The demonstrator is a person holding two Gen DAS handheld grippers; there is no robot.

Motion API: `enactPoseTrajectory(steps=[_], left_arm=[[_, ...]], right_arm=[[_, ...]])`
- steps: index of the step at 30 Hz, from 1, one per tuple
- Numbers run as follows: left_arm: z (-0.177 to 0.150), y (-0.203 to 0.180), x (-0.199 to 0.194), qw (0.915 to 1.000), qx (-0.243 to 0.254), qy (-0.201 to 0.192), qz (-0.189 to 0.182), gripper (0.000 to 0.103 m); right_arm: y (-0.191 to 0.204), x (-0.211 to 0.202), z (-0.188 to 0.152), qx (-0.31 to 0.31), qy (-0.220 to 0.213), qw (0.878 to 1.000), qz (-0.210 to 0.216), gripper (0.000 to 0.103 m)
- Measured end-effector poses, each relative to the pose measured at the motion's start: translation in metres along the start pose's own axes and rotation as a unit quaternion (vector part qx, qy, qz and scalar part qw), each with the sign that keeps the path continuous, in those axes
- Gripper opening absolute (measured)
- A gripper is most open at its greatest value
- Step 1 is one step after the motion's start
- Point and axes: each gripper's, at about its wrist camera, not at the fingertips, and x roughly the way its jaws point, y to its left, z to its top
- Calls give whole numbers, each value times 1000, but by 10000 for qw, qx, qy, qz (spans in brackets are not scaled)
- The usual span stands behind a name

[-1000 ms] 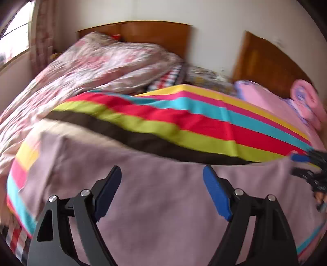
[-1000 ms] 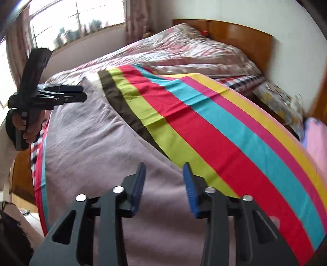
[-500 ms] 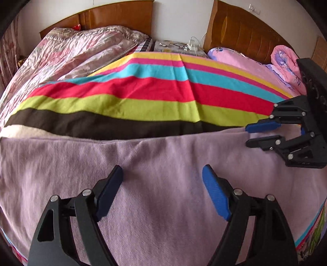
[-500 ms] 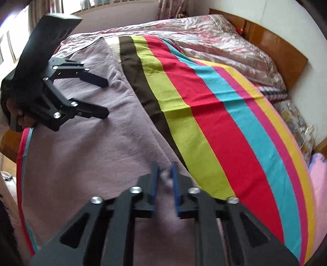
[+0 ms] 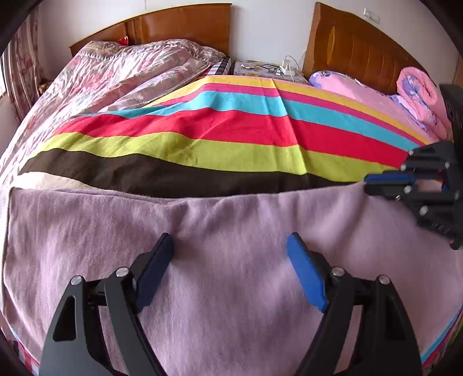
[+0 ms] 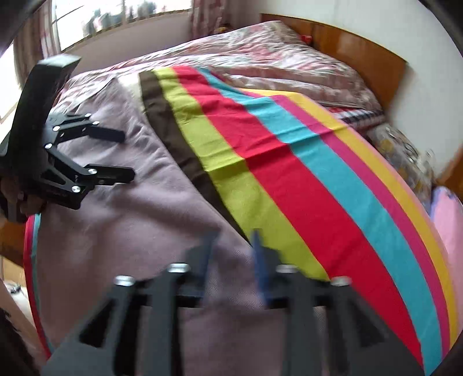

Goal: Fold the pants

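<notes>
Since a moment ago: both grippers have dropped closer to the pants; the right pair snapped shut and is spreading apart again.
Left gripper [image 5: 230, 245]: jaws stand wide, hanging just above the cloth, nothing between the pads and no pinch on the fabric.
Right gripper [image 6: 231, 240]: blurred in its own camera, jaws opening, a narrow gap showing, right at the far edge of the pants where they meet the striped sheet; whether the pads touch the cloth I cannot tell.
Pants [image 5: 231, 303]: mauve, soft-looking, spread flat across the near end of the bed, covering the near part of the striped sheet, lightly creased around the middle.
Person's hand [image 6: 27, 202]: only fingers show, wrapped on the left gripper's handle, at the side of the pants away from the right gripper.
Striped sheet [image 5: 220, 127]: brown, lime, red, turquoise, pink and yellow bands, just beyond the pants.
Floral quilt [image 5: 115, 72]: bunched beyond the striped sheet, toward the window side.
Pink bedding [image 5: 416, 89]: rolled up, beyond the sheet on the other side.
Headboards [image 5: 185, 26]: wooden, farthest from the pants, against the wall.
</notes>
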Motion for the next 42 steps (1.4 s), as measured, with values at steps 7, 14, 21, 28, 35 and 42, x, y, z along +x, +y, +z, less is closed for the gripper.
enactPoseTrajectory(steps=[7, 14, 21, 28, 35, 42], left_arm=[[4, 3, -27, 9991, -72, -391, 155, 82], [2, 37, 3, 9990, -302, -62, 328, 84], [4, 39, 5, 9982, -368, -73, 475, 87], [0, -21, -64, 9931, -734, -888, 213, 83], [-19, -180, -73, 9880, 563, -742, -1236, 90], [-70, -281, -46, 9743, 1874, -61, -1250, 90]], right_arm=[[-51, -52, -67, 1414, -320, 9886, -415, 58], [-88, -69, -141, 2295, 140, 9681, -992, 58], [-81, -116, -183, 2581, 137, 9533, -1562, 59], [-103, -215, -287, 3507, -106, 8949, -2757, 70], [-74, -252, -333, 3567, -278, 8947, -2674, 76], [-29, -238, -373, 3166, -158, 9115, -2619, 80]])
